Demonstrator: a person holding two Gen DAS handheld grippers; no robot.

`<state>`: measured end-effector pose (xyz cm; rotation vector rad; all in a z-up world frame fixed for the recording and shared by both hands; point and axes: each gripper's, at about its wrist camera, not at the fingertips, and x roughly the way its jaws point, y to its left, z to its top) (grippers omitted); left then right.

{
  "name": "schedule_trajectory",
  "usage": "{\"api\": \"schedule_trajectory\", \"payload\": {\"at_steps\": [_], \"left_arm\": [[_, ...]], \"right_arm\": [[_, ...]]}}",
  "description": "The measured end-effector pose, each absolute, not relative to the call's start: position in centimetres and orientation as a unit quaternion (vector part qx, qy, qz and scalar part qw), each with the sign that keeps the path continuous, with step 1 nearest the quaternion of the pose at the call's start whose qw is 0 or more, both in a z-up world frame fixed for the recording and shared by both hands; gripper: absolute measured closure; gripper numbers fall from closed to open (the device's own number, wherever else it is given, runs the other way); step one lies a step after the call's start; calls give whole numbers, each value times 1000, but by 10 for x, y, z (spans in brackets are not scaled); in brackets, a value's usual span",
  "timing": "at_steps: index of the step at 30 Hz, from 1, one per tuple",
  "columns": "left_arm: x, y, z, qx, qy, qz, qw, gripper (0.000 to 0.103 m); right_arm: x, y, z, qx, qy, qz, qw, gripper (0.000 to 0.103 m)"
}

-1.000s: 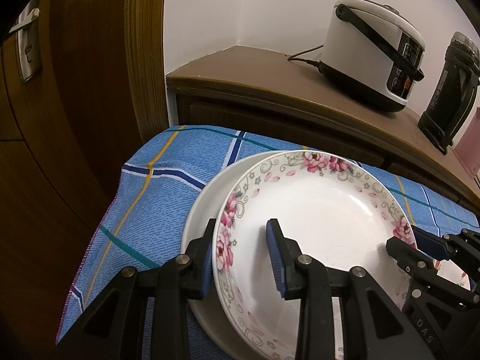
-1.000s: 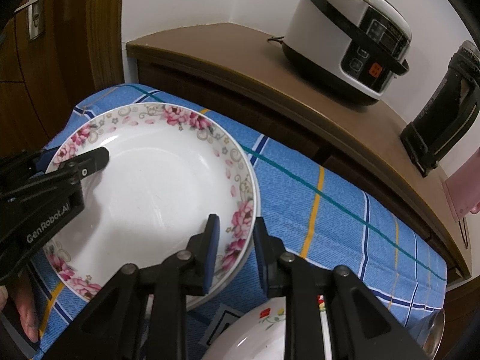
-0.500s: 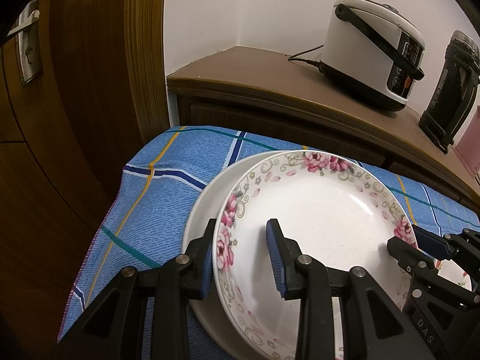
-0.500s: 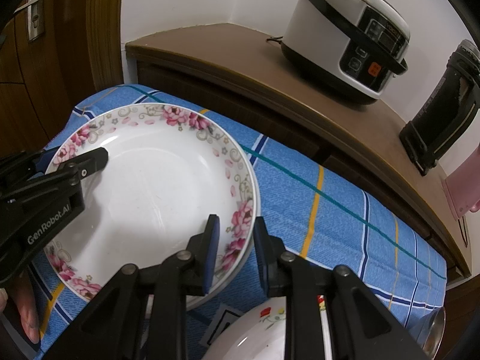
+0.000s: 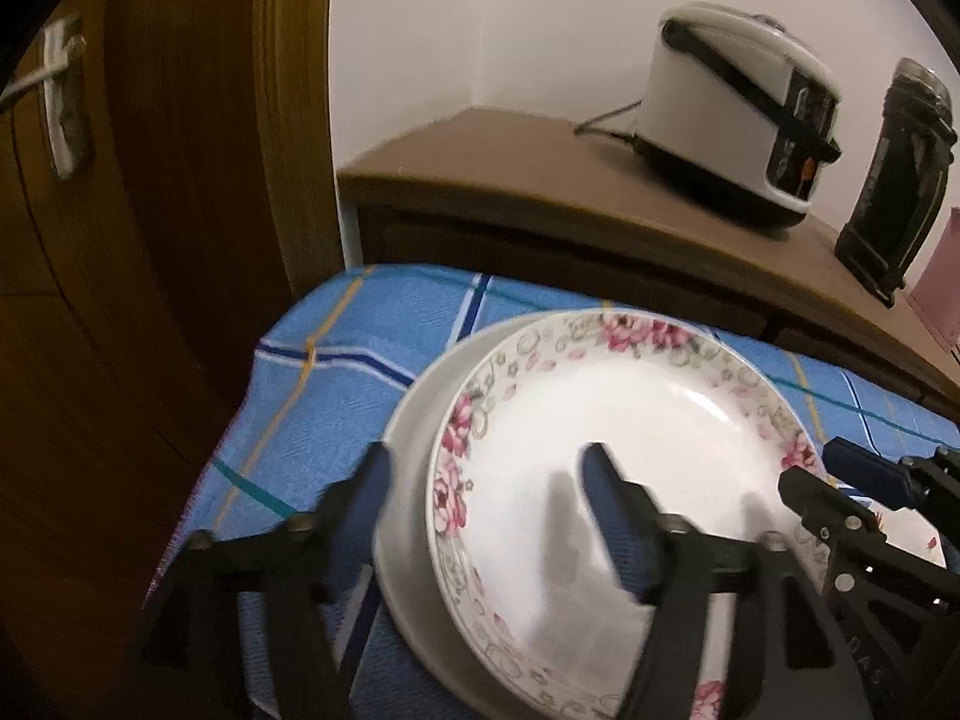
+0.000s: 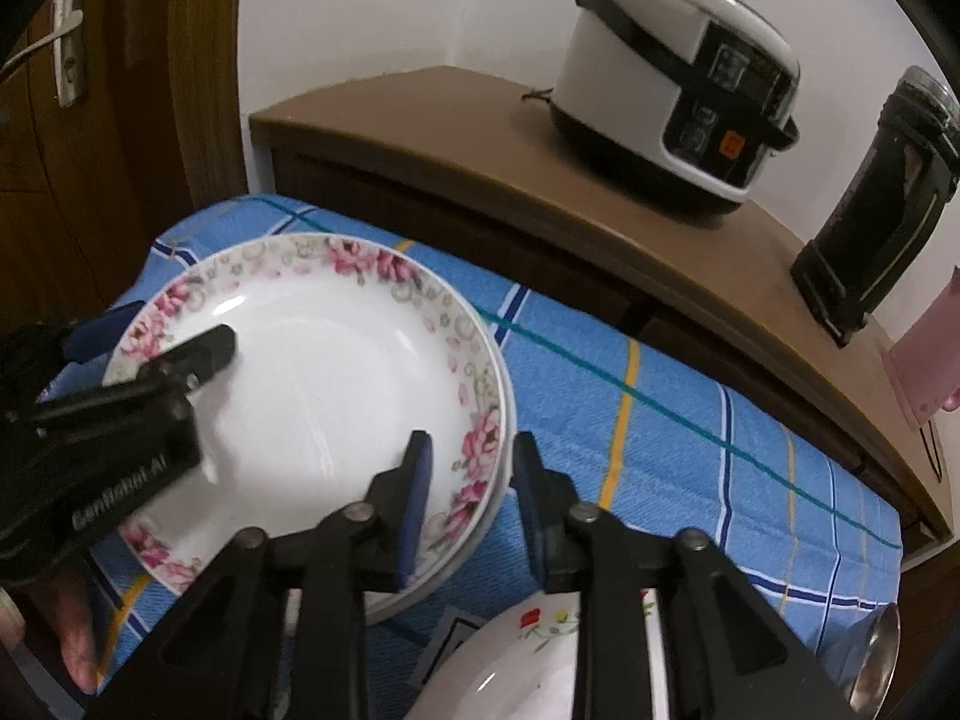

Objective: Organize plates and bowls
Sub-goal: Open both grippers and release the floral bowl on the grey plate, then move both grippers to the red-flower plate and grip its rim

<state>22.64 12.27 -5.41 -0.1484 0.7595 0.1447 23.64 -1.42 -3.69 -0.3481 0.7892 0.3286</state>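
- Floral plate (image 5: 624, 420) sits on top of a plain white plate (image 5: 408, 450); both lie on the blue checked cloth (image 5: 336, 348), at the corner nearest the wooden door (image 5: 150, 210).
- Left gripper (image 5: 486, 480): jaws opening, spread wide either side of the stacked rims, pads off the china. Nothing held.
- Right gripper (image 6: 468, 468): jaws opening, rim of the stack between them on the opposite side; a gap seems to show on both pads, so released.
- Step in hand, my read: letting go after setting the floral plate onto the stack.
- Another dish with a small flower print (image 6: 540, 648) sits right under the right gripper; looks like the next item to sort.
- Metal bowl edge (image 6: 870, 660) at far right of cloth, partly cut off.
- Next move calls for: back both grippers clear of the rims without dragging the top plate, then reach for the near dish.
- Rice cooker (image 6: 672, 90) on the sideboard (image 6: 420, 120), not involved.
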Motion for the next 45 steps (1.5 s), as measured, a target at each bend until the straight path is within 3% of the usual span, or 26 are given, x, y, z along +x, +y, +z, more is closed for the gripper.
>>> {"api": "schedule_trajectory", "payload": {"at_steps": [4, 8, 12, 33, 45], "left_arm": [[220, 127, -49, -85, 351, 69, 930, 21], [218, 130, -48, -94, 346, 70, 931, 21], [217, 126, -47, -88, 342, 73, 933, 21], [186, 123, -30, -88, 283, 76, 952, 21], [145, 39, -22, -51, 301, -35, 952, 21]], "right_arm": [[233, -18, -31, -164, 371, 154, 901, 63], [231, -23, -29, -157, 369, 154, 903, 61], [227, -31, -25, -148, 366, 152, 906, 48], [135, -124, -6, -37, 338, 106, 935, 59], [155, -193, -31, 0, 411, 62, 909, 58]]}}
